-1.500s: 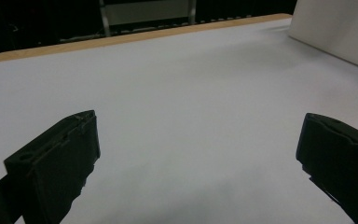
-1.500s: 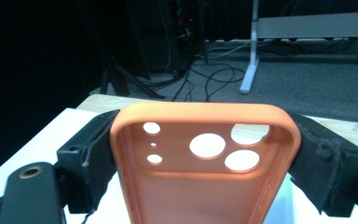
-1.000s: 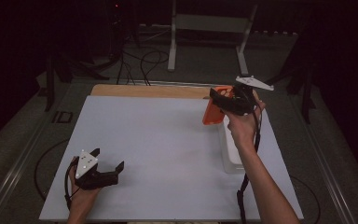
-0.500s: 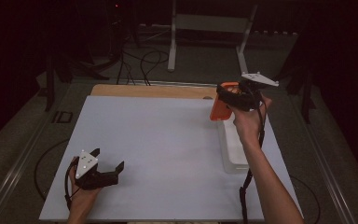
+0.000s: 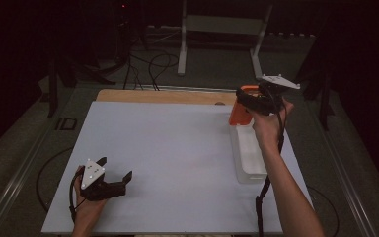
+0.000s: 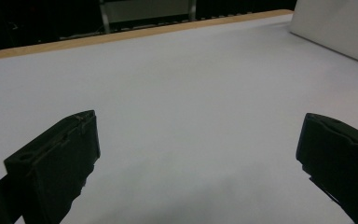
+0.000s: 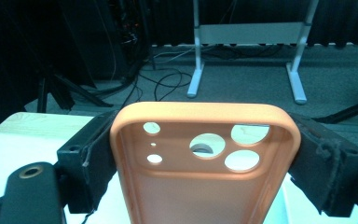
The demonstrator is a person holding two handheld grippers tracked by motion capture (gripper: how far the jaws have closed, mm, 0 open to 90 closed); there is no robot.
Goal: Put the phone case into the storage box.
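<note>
An orange phone case [image 7: 205,158] with round camera holes stands upright between the jaws of my right gripper [image 7: 205,163], which is shut on its two long sides. From above, the orange phone case [image 5: 239,112] hangs over the far end of a white box [image 5: 249,154] at the table's right side, held by my right gripper [image 5: 249,101]. My left gripper [image 5: 114,174] rests near the table's front left, open and holding nothing. Its two black jaws stand wide apart over bare white table [image 6: 191,93].
A wooden strip [image 5: 163,96] runs along the table's far edge. A white metal stand [image 5: 222,29] and cables lie on the dark floor beyond. The white box's side [image 6: 340,28] shows far off in the left gripper view.
My right gripper has carried the orange phone case up and to the right, away from me, over the far end of the white box. The left gripper has stayed still.
</note>
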